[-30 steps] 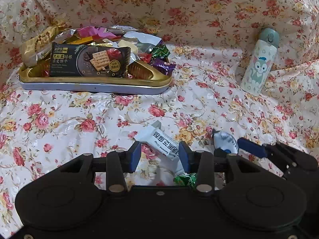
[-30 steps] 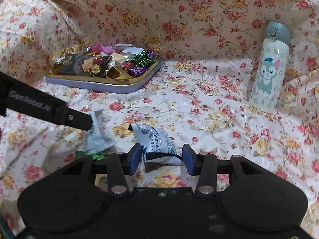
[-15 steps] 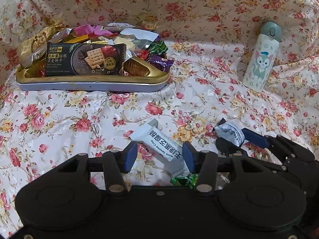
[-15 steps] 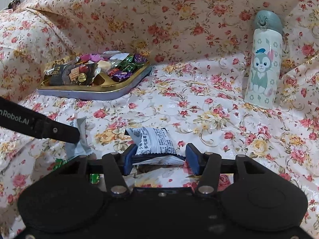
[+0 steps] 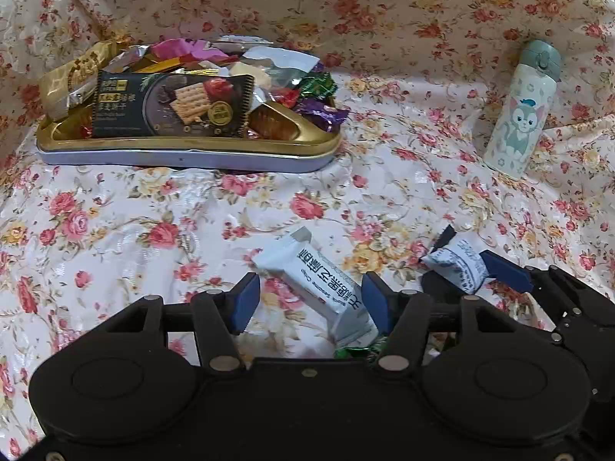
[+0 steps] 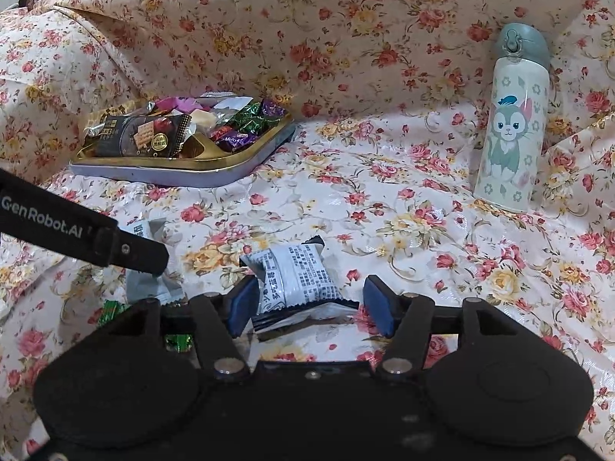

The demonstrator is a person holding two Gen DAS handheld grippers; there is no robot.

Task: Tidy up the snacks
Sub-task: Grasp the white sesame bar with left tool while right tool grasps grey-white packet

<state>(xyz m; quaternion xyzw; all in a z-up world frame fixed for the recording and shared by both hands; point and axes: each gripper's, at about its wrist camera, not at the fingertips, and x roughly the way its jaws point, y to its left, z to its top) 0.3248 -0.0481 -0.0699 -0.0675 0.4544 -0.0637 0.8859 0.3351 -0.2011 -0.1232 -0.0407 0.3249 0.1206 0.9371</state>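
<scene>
— White wrapper first: long snack bar (image 5: 323, 288) flat on the flowered cloth (image 5: 153, 223), slanting between the left gripper (image 5: 311, 305) fingers. Spread wide, gripping nothing, with the bar's lower end close by the right-hand blue pad (image 5: 376, 307); touching or not, hard to say.

— And the other side?

— Small printed packet (image 6: 296, 276) lying between the right gripper (image 6: 309, 303) fingers. Also parted, with one edge against the left pad (image 6: 242, 299) and a gap at the other. Lower edge of the packet hidden behind the gripper body.

— Further out?

— Green foil candy (image 6: 111, 309) just beside the bar, mostly covered by black hardware in both views. Beyond, well apart, a gold-rimmed tin tray (image 5: 184, 153) heaped with sweets, a dark cracker packet (image 5: 173, 105) leaning at the front. To the right, a pale cat-print bottle (image 6: 511, 123) upright near the back.

— The room?

— Little to see. Same glossy rose cloth draped under everything and up behind. Wrappers deep in the tray too jumbled to tell apart.
</scene>
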